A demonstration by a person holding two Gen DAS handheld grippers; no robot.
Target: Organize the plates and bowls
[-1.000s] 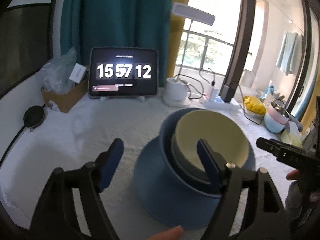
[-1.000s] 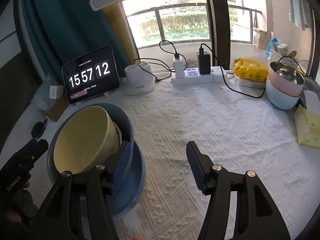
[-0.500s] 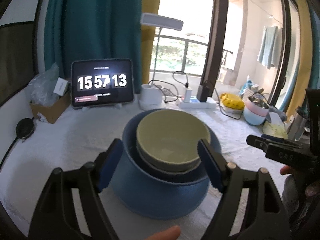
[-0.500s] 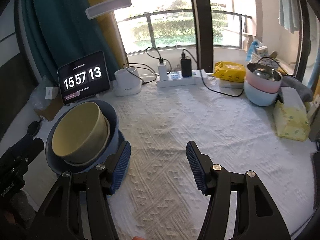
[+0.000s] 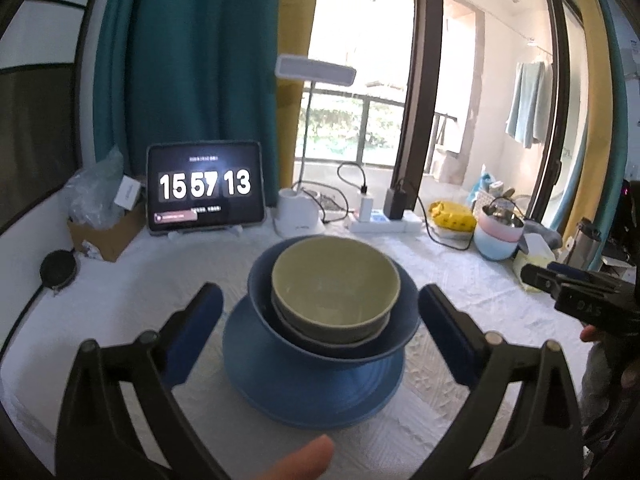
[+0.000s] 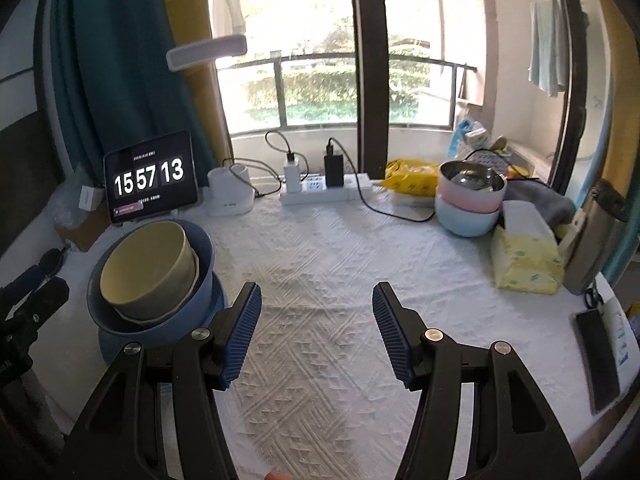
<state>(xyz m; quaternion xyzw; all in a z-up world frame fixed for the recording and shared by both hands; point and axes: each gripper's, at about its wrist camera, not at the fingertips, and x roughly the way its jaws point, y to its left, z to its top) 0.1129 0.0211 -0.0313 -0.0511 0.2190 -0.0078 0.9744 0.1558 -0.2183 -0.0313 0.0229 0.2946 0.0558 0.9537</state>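
The left wrist camera looks slightly down along its fingers, close on the stacked bowls (image 5: 334, 300), facing the window. The right wrist camera sits farther right, tilted down over the tablecloth (image 6: 340, 260). Both share the bowls (image 6: 148, 272), the clock tablet (image 5: 205, 188) and the power strip (image 6: 324, 192).

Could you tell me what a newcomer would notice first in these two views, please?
The nested stack on the white tablecloth: a yellow-green bowl inside a blue bowl on a blue plate, framed by the opening left gripper. Behind it glows a tablet clock.
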